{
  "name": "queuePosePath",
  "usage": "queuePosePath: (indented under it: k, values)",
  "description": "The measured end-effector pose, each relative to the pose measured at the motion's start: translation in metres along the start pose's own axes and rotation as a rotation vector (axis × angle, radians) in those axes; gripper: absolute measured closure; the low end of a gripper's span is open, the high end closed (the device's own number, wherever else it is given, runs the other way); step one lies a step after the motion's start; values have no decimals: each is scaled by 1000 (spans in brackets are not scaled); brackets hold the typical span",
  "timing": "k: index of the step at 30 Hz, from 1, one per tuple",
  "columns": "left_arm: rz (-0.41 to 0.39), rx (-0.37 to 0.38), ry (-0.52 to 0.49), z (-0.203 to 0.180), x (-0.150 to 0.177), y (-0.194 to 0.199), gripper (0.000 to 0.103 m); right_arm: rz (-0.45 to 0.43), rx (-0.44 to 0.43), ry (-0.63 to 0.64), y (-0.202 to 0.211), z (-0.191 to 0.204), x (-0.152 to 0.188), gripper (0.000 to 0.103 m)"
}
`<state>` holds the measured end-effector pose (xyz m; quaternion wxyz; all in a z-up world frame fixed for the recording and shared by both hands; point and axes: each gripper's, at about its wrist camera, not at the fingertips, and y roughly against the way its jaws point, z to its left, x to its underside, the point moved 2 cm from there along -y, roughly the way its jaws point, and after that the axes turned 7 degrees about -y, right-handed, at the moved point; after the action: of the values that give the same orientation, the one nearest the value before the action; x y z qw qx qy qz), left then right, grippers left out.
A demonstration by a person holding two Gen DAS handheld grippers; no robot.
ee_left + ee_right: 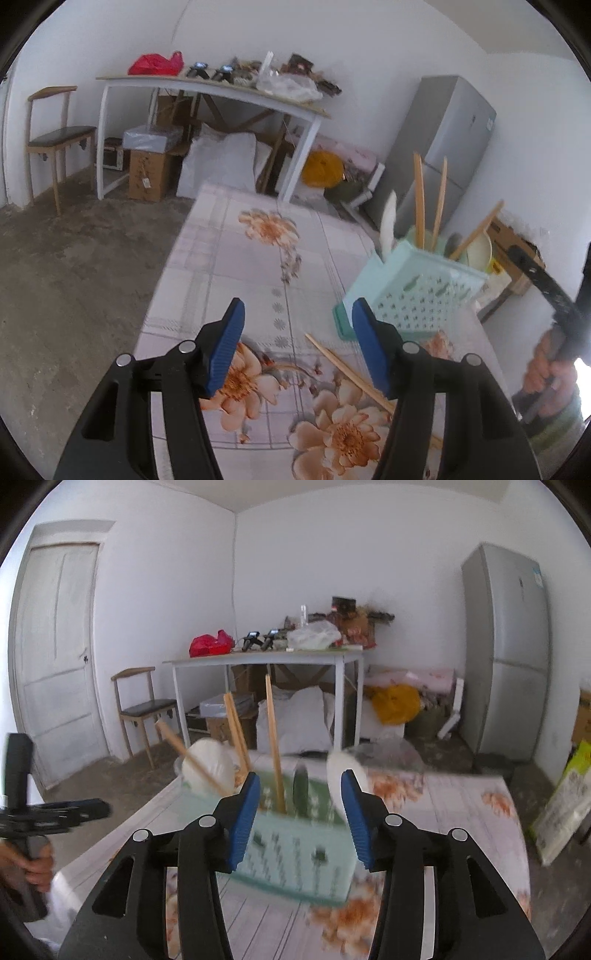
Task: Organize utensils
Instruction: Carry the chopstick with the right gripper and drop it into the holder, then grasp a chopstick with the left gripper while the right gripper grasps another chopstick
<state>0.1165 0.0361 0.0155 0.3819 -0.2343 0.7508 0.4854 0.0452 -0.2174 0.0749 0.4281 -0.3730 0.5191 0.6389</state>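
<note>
A mint green perforated utensil holder (pixel 417 288) stands on the floral tablecloth (pixel 258 258). Several wooden chopsticks (pixel 419 199) and a white spoon (pixel 388 225) stand in it. A loose wooden chopstick (pixel 343 363) lies on the cloth just in front of it, partly behind my left gripper's right finger. My left gripper (pixel 297 345) is open and empty above the cloth. In the right wrist view the holder (pixel 299 849) sits right ahead of my right gripper (pixel 299 818), which is open and empty; chopsticks (pixel 275 746) and a white spoon (pixel 341 775) stick up from it.
A white bowl (pixel 210 764) sits behind the holder. Beyond the table are a white desk (pixel 207 88) with clutter, a wooden chair (pixel 55 133), boxes, bags and a grey fridge (pixel 443 147). The other hand-held gripper shows at the right edge (pixel 554 306) and at the left edge (pixel 33 812).
</note>
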Motion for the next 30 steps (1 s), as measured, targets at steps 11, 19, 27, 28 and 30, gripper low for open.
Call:
queuePosePath:
  k: [11,19,27,28,30]
  values:
    - [306,69,-89,-71,47,-67,44,374,-52,-334,-6,-11,108,56]
    - [363,-13,-217,-100,67,-87,44,363,-36,-344,10,-13,118,56]
    - [358,-59,-261,-98,71,-81,45,358,-54,-366,18,-24,126,56]
    - [361,-59,-260,-97,71,-81,45,359,-58,-365,17,-24,126,56]
    - [367,-65,-266,-96,70,-82,46,361,-64,-361,17,-23,127,56]
